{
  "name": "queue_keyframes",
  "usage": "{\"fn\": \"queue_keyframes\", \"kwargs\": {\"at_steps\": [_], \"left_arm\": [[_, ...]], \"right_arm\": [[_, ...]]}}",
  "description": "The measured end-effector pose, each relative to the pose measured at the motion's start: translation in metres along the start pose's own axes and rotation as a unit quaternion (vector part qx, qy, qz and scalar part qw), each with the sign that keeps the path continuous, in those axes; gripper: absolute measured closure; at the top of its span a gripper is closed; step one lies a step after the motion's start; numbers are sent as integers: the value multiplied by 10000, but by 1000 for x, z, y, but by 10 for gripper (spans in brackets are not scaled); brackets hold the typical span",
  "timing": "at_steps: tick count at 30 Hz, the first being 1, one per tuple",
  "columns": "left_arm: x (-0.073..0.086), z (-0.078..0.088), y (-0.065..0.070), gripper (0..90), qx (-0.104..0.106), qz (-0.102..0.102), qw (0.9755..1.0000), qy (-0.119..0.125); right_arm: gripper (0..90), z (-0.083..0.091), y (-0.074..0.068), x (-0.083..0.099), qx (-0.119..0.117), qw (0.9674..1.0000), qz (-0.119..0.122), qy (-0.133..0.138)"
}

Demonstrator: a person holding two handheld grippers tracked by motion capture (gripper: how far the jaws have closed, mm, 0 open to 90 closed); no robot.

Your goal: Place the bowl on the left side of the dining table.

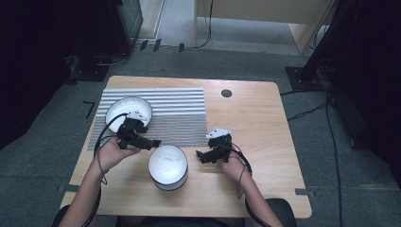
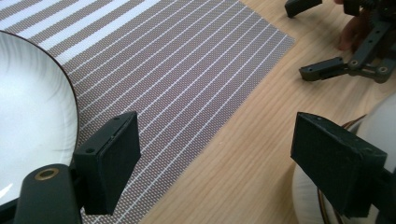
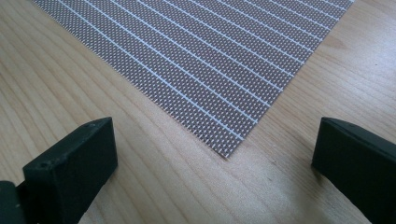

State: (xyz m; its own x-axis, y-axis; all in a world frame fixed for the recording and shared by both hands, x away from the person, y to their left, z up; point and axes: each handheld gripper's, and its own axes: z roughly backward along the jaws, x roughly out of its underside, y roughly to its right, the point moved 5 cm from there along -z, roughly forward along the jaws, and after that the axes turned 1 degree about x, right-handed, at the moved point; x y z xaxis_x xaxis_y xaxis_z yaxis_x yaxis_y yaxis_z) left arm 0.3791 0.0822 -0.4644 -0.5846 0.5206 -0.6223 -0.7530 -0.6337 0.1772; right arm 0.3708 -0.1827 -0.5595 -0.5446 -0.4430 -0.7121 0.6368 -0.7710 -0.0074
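Observation:
A white bowl (image 1: pixel 168 165) stands on the wooden table (image 1: pixel 255 123) near the front edge. Behind it lies a striped placemat (image 1: pixel 175 116) with a white plate (image 1: pixel 128 111) on its left part. My left gripper (image 1: pixel 150 135) hovers open between plate and bowl; in its own view the left gripper (image 2: pixel 224 163) has one jaw by the plate (image 2: pixel 28 121) and the other over the bowl's rim (image 2: pixel 373 126). My right gripper (image 1: pixel 204 150) is open to the right of the bowl. In its own view the right gripper (image 3: pixel 217 168) straddles the placemat's near corner (image 3: pixel 224 151) and holds nothing.
A round dark grommet (image 1: pixel 226 93) sits in the table's far edge. Bare wood (image 1: pixel 255 156) lies to the right of the placemat. Cables (image 1: pixel 307 111) run over the floor at the right, with dark stands around the table. The right gripper (image 2: pixel 310 39) appears far off in the left gripper view.

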Motion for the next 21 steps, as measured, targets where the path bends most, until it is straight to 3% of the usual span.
{"fn": "queue_keyframes", "kwargs": {"at_steps": [15,17,21], "left_arm": [[-4,13,3,154,54,32,9999,84],[-4,16,5,249,117,93,9999,86],[-6,19,7,254,55,40,9999,108]], "right_arm": [[0,0,0,0,-4,10000,0,1],[0,0,0,0,-3,10000,0,1],[0,0,0,0,-3,10000,-3,1]]}}
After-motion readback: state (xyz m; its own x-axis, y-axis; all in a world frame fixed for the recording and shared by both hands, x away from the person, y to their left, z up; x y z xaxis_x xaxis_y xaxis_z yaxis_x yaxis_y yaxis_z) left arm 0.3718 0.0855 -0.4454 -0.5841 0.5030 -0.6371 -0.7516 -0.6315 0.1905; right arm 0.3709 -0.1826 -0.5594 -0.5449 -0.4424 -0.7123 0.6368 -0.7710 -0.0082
